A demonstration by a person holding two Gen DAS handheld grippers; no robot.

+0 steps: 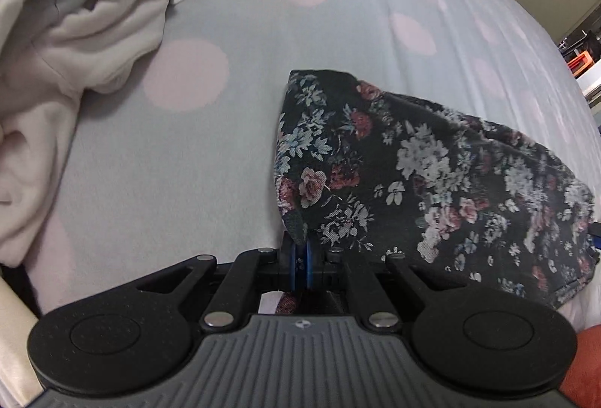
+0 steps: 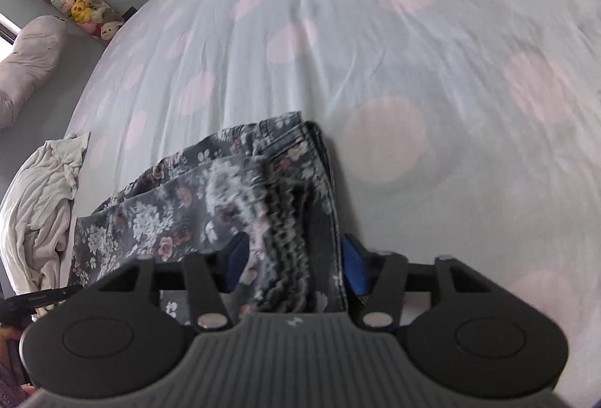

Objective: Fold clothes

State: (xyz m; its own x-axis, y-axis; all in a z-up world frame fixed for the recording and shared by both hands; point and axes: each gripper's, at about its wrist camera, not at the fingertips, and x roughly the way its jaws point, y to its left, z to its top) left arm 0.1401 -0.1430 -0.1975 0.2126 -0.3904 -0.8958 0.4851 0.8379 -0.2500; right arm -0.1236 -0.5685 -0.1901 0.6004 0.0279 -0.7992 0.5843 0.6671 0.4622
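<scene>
On a pale blue bedsheet (image 1: 338, 32) dotted pink, the left gripper (image 1: 301, 256) pinches an edge of the floral garment (image 1: 432, 175) while the right gripper (image 2: 296, 258), jaws wider, clamps its bunched waistband, apparently mid-fold, needing both ends carried over evenly.

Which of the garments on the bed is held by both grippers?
The dark floral garment; the white garment lies crumpled, untouched, aside on the bed.
</scene>
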